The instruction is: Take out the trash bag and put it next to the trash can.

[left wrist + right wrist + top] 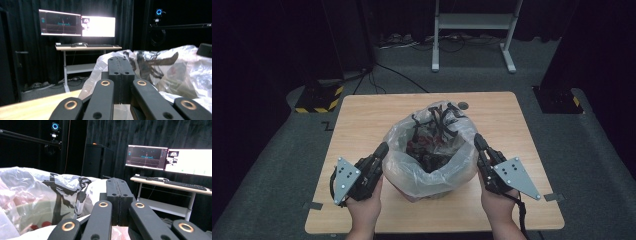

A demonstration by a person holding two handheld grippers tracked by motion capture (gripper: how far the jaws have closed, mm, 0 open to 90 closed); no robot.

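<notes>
- One left gripper point(383, 150) sits at about eight o'clock of the table point(362, 120), its tip against the left rim of the bag. In the left gripper view its jaws stand pressed together with no gap; whether a fold of plastic is pinched between them I cannot tell.
- One clear plastic bag point(412, 172) stands at the middle of the table, mouth open upward, with dark black straps or strips point(439, 122) spilling at its twelve o'clock edge and something reddish low inside. It rests between the two grippers.
- One right gripper point(479, 145) is at about four o'clock, its tip touching the right rim of the bag. The right gripper view shows its jaws clenched too, the bag's crinkled plastic point(37, 192) lying just to their left.
- Step in hand, as I judge it: both tools are at opposite sides of the bag's mouth, most likely taking hold of the rim to lift or gather it.
- The next move calls for both sides travelling evenly, so the thin film neither tears nor slips out.
- Count: two grippers, one bag, one table; beyond it, two lit monitors point(77, 23) on one desk.
</notes>
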